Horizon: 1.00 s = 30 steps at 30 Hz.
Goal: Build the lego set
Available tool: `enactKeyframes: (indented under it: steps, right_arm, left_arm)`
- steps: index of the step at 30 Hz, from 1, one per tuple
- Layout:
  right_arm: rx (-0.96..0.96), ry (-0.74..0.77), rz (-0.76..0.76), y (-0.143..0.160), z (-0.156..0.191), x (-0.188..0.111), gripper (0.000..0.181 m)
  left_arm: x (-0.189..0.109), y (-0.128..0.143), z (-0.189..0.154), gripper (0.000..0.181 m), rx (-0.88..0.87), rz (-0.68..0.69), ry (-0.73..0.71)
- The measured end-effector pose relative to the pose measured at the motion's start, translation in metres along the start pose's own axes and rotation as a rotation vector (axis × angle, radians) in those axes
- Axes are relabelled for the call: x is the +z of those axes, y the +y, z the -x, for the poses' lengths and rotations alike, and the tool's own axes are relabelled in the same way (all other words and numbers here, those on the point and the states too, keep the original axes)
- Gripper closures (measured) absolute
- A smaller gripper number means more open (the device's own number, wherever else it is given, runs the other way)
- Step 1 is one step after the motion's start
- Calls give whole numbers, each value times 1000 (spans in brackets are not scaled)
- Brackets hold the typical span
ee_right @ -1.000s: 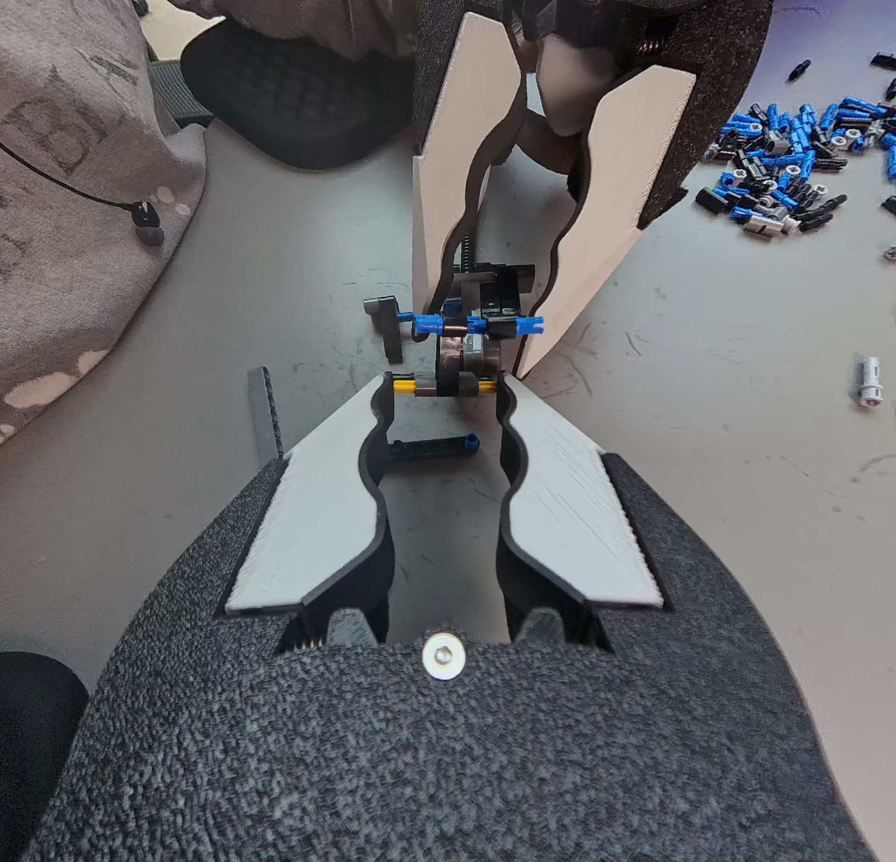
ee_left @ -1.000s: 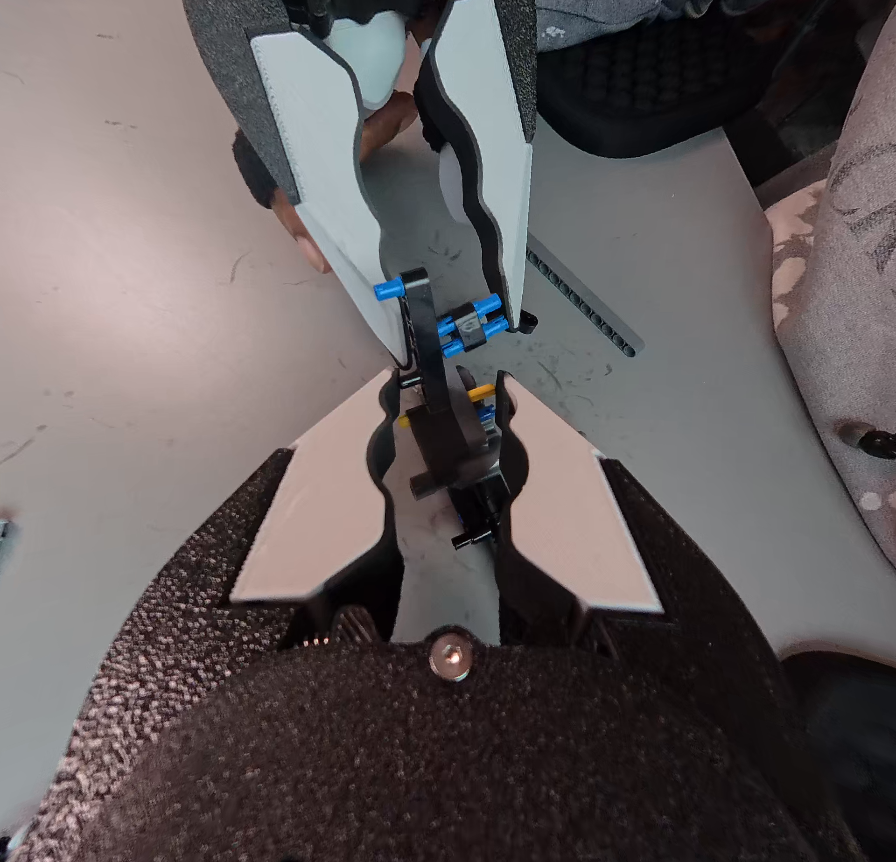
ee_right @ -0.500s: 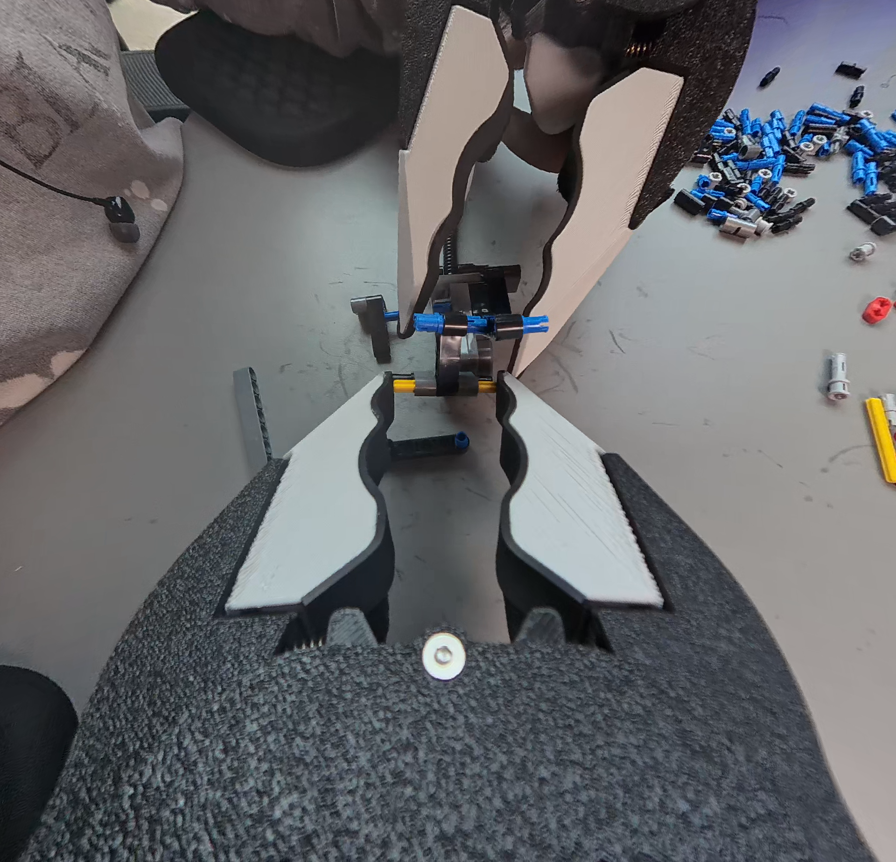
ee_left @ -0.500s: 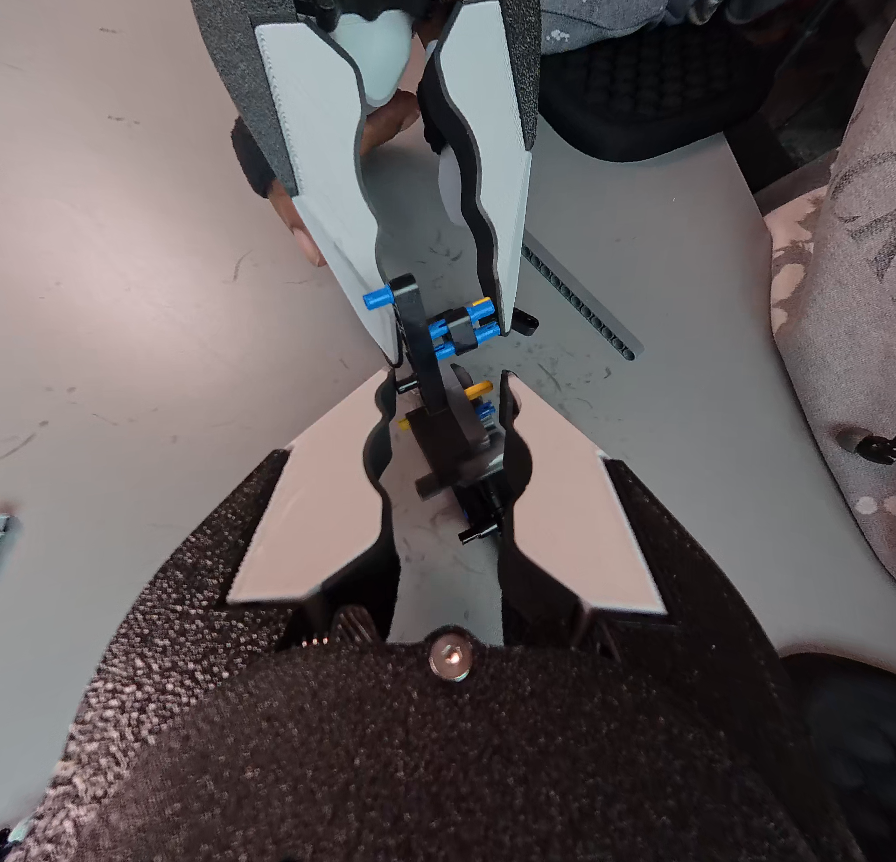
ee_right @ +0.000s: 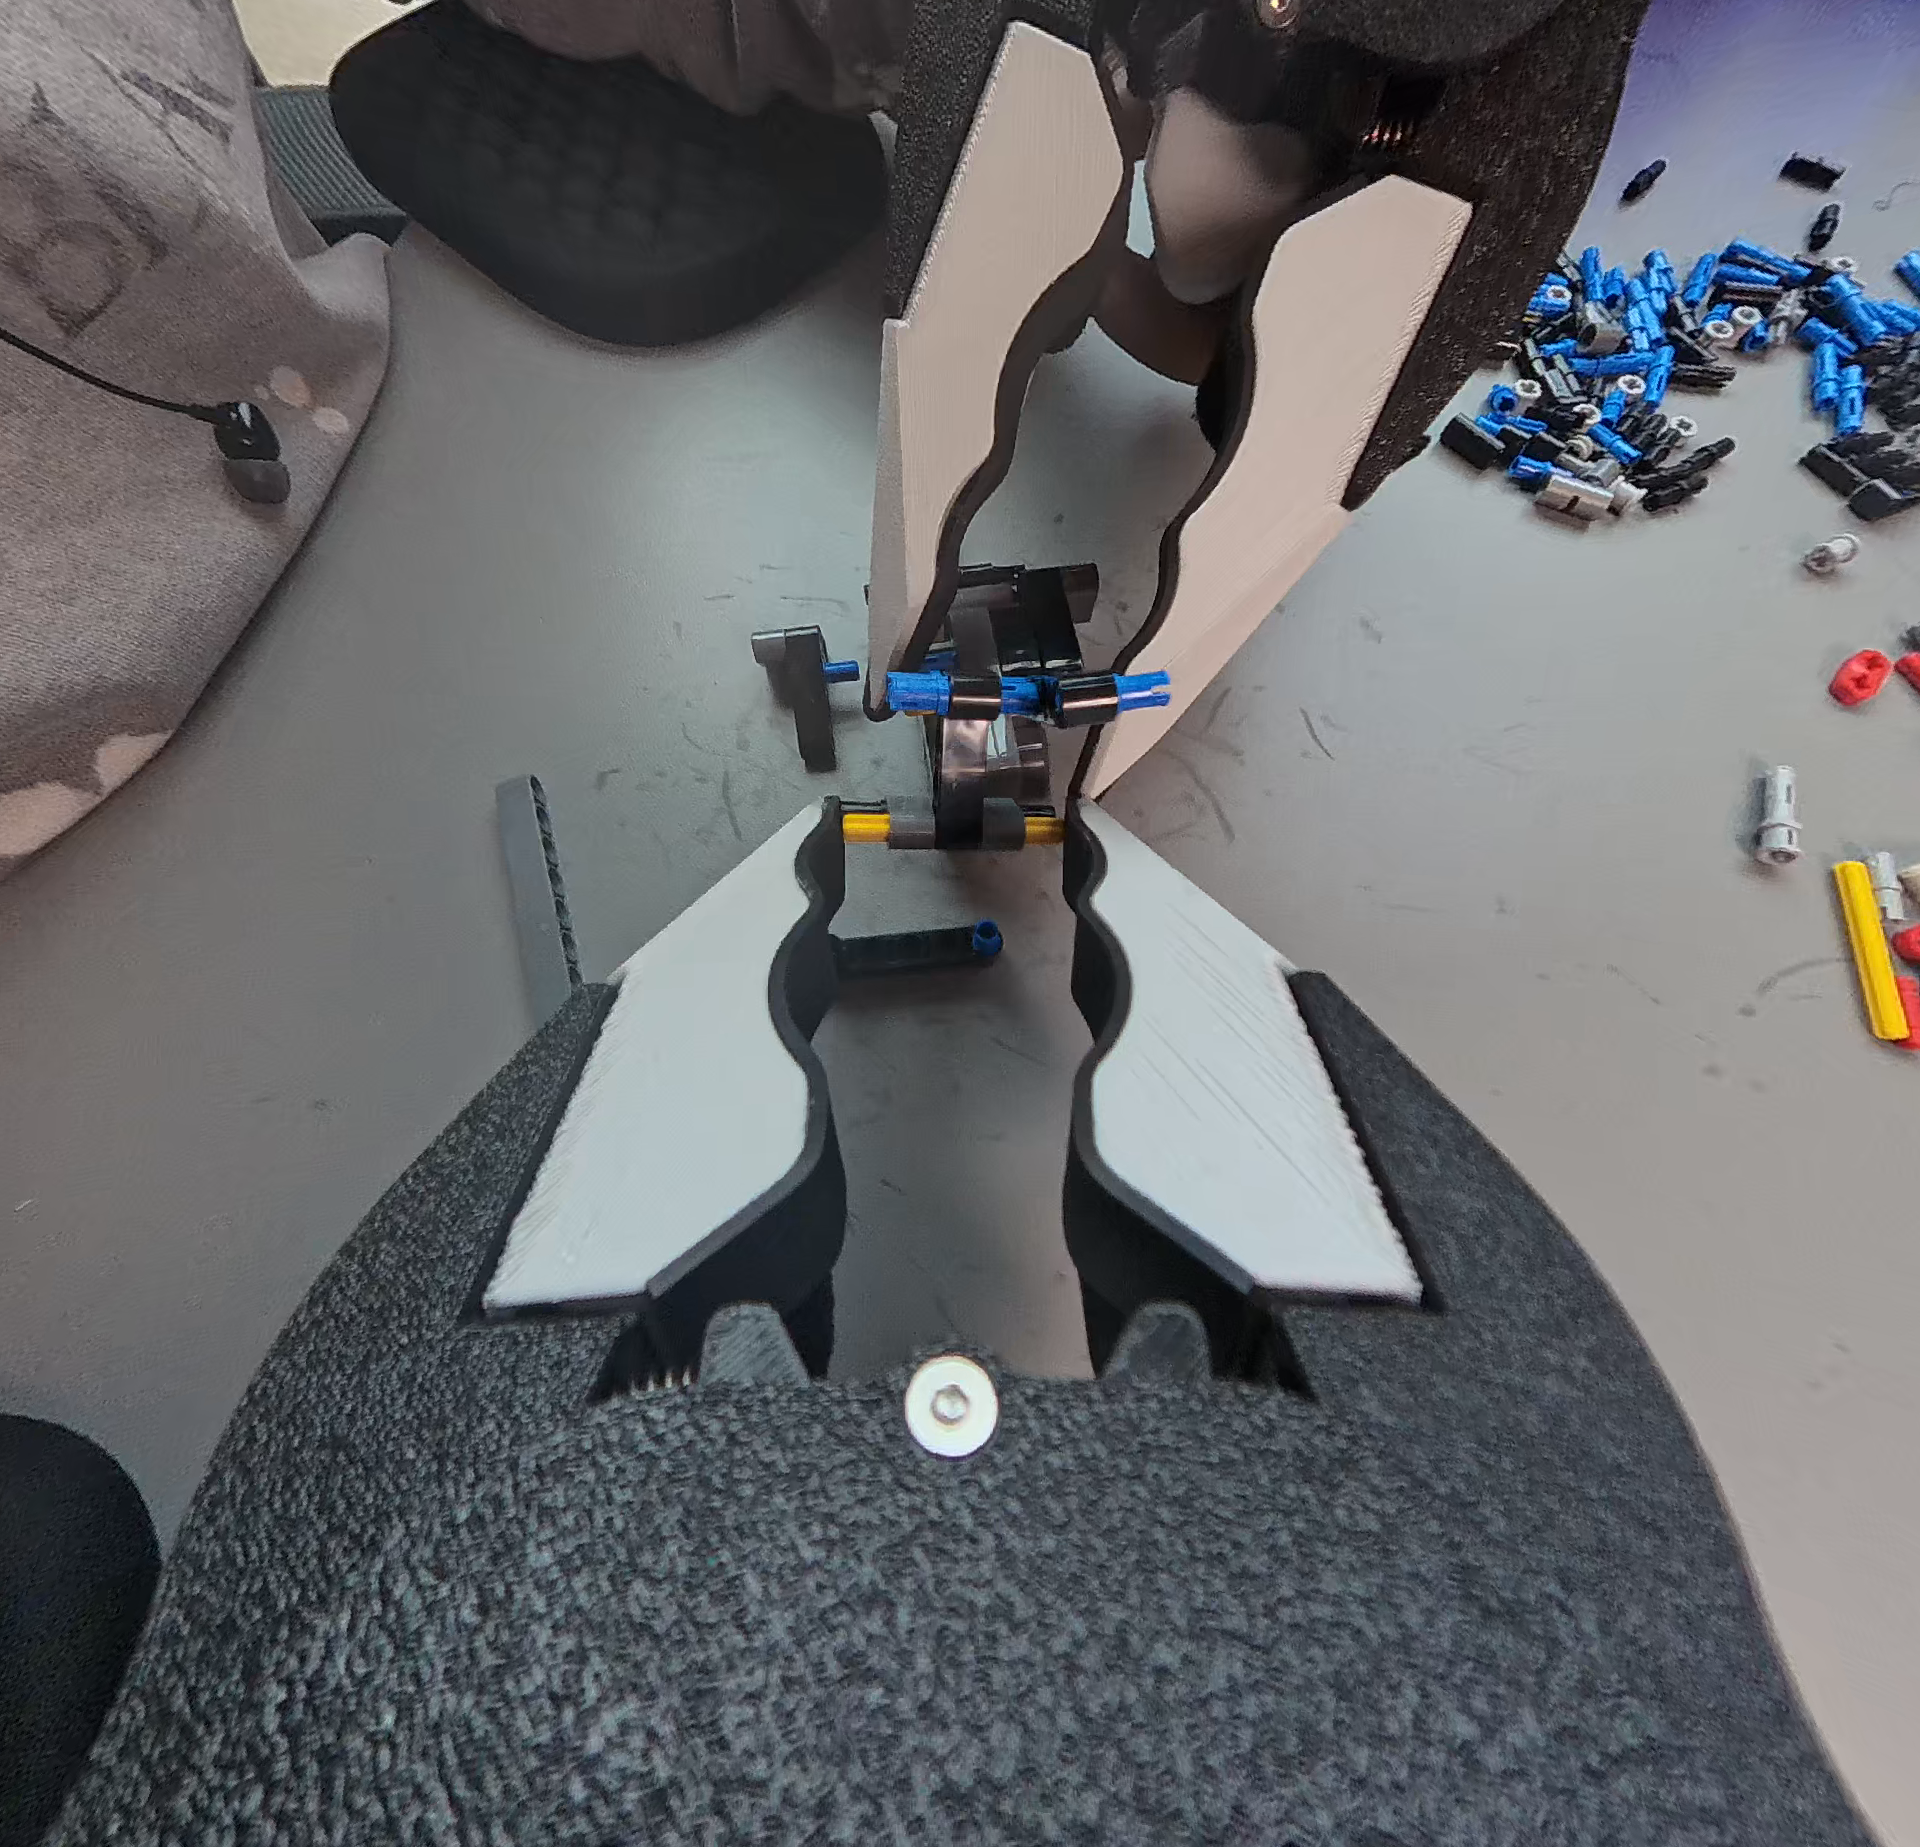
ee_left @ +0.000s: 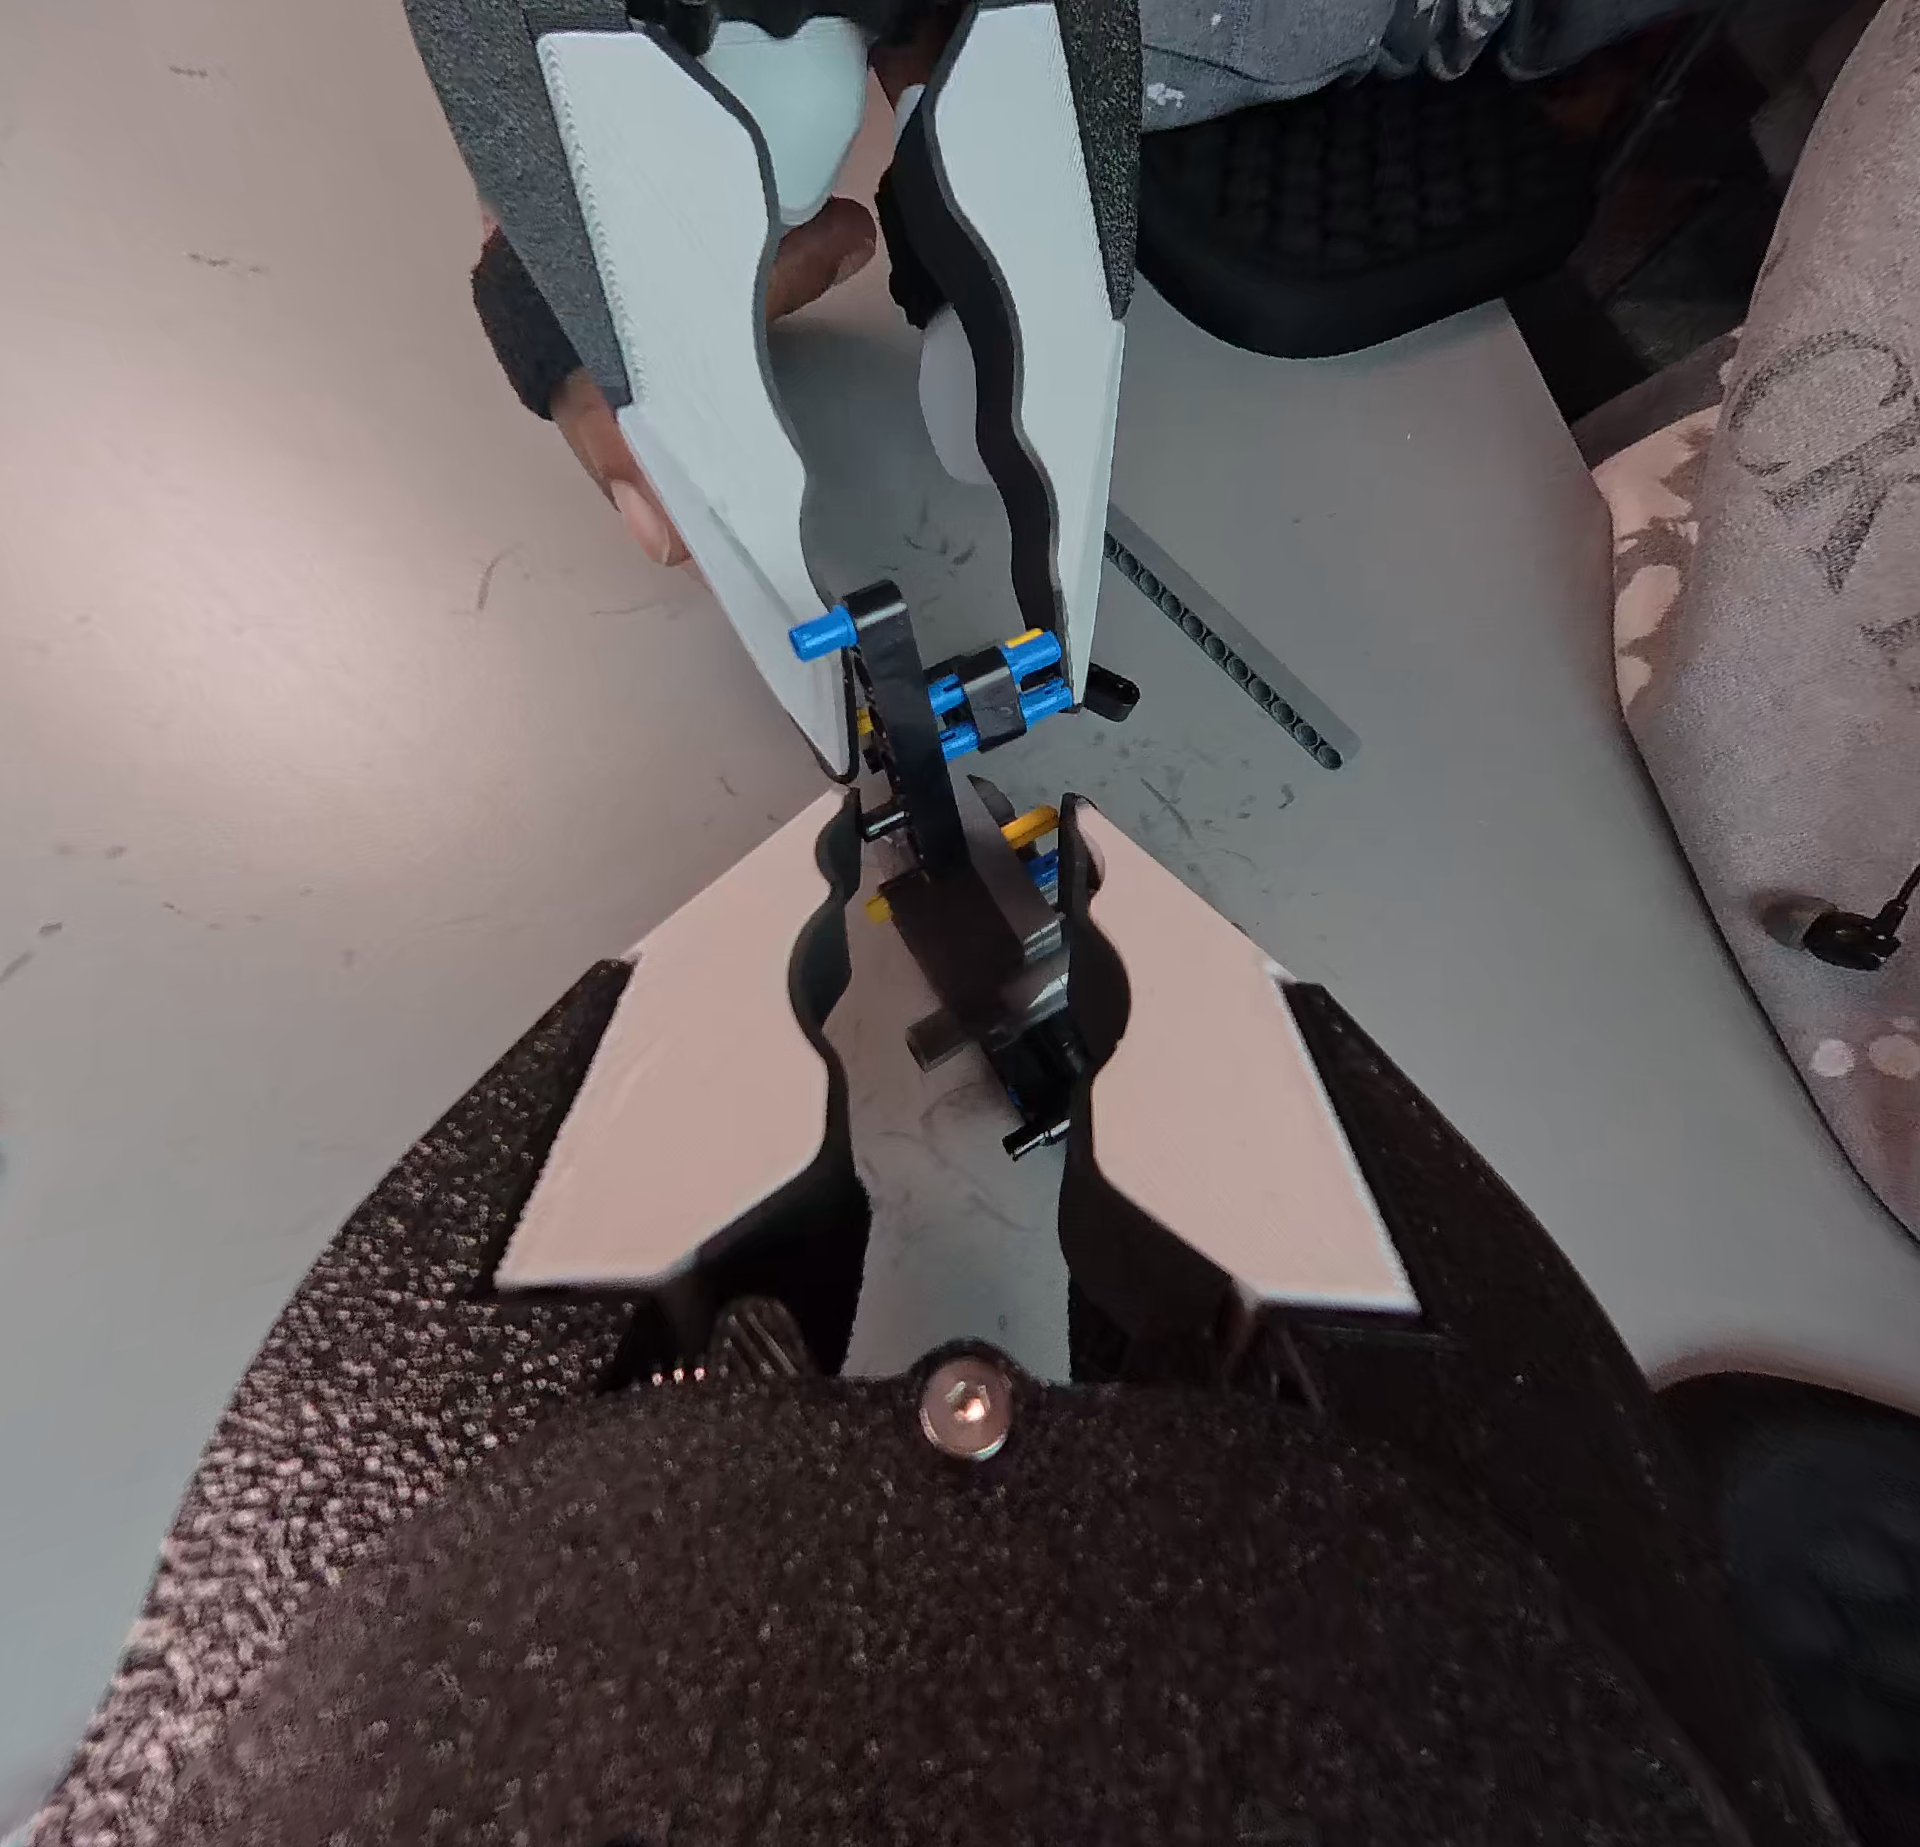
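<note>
A small Lego assembly (ee_left: 935, 758) of black beams, blue pins and yellow axles hangs just above the grey table between my two grippers, which face each other tip to tip. My left gripper (ee_left: 964, 821) is shut on its black body from below in the left wrist view. My right gripper (ee_right: 951, 826) is shut on the ends of a yellow axle (ee_right: 951, 826) of the same assembly (ee_right: 987, 748). The right gripper also shows at the top of the left wrist view (ee_left: 956, 727), and the left gripper at the top of the right wrist view (ee_right: 987, 737).
A long grey beam (ee_right: 535, 883) lies on the table. A short black beam with a blue pin (ee_right: 914, 950) and a black angled piece (ee_right: 800, 685) lie near it. A pile of blue and black pins (ee_right: 1683, 374) and loose red and yellow parts (ee_right: 1870, 950) lie right. A chair seat (ee_right: 613, 166) is beyond the table edge. Left and right tips are no more than a few centimetres apart.
Both grippers keep their hold on the assembly. The pair has shifted slightly, so more loose parts show at the right of the right wrist view.
</note>
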State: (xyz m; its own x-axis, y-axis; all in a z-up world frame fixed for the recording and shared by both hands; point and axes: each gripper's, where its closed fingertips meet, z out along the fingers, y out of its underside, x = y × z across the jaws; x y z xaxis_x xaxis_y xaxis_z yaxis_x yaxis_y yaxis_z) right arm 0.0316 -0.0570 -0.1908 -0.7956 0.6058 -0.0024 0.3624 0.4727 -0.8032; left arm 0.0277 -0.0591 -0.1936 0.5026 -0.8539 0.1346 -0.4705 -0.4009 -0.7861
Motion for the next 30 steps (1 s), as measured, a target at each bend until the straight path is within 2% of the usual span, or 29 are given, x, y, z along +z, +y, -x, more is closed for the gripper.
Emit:
enactKeyframes:
  steps: [14,30]
  right_arm:
    - [9,15,-5,0,-2,0,139]
    - [-3,12,-6,0,-1,3,139]
  left_arm:
    - [-1,0,-1,139,-4,12,37]
    - [-9,-8,2,130,-10,-7,-36]
